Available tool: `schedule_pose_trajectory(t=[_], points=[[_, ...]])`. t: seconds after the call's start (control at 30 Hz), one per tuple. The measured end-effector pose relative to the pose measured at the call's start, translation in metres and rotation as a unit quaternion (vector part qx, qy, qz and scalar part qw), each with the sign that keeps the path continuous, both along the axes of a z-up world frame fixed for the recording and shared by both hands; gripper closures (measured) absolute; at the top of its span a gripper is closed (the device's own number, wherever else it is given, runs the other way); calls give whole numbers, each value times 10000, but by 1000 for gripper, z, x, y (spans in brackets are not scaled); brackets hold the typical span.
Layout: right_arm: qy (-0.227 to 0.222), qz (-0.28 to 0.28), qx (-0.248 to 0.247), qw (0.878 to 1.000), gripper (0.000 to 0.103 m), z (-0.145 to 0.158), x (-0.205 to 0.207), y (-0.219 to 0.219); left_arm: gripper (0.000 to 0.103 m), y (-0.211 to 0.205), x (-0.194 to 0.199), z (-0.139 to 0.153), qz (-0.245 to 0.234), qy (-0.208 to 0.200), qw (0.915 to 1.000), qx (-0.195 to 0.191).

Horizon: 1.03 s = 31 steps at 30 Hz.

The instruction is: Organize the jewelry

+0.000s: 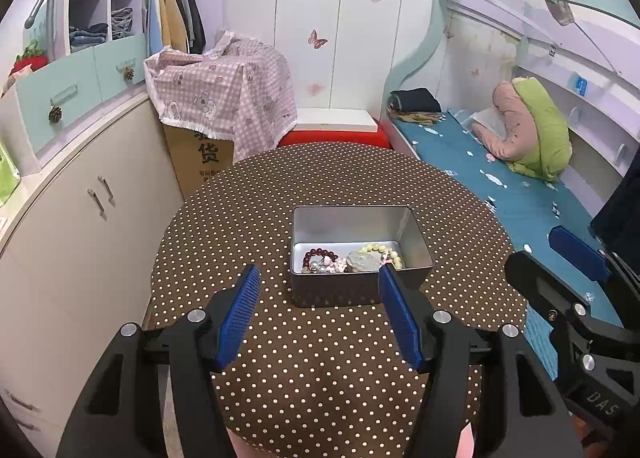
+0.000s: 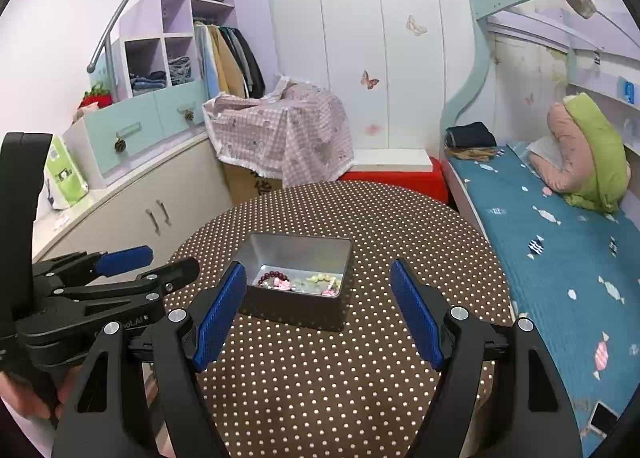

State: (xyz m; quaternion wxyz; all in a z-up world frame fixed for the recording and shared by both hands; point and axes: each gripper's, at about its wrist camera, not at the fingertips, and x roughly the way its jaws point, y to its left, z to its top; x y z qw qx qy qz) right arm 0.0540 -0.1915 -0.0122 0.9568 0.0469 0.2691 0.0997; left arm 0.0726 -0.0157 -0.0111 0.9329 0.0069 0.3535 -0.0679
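While both tools hang over the near part of the round tabletop, which carries a brown cloth with pale dots, the only thing standing on it is the metal tin, a little beyond the middle. The tin is rectangular and open at the top; its long axis runs from left to right across both views, so that one long wall faces the tools.

The left tool is straight in front of this near long wall. Its blue pads are spread wide and hold nothing, and in the left wrist view the tin lies just ahead between them, with the right pad overlapping the near right corner of the tin. The right tool is also spread wide and holds nothing. From it the tin lies ahead and a little to the left, closer to its left pad than to its right one. I judge the left tool to be the nearer and the better centred of the two.

The jewelry is already inside the tin, gathered along the near wall: a dark red bead bracelet at the left, a pale yellow-green bead bracelet at the right, and some small pink and white pieces between them that I cannot tell apart. To reach any piece, a tool must probably pass over the near wall and then descend.
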Motion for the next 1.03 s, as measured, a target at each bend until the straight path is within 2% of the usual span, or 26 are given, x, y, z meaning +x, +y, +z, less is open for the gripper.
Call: schedule_pose_trajectory(t=[0.77,1.03], points=[[183,-7,74,9998,31,-7,5,1,44,-5,0,1,0,48,9999,96],[215,-34,80,9997,31,-9,7,2,44,-4,2,-3,-20,211,9997,97]])
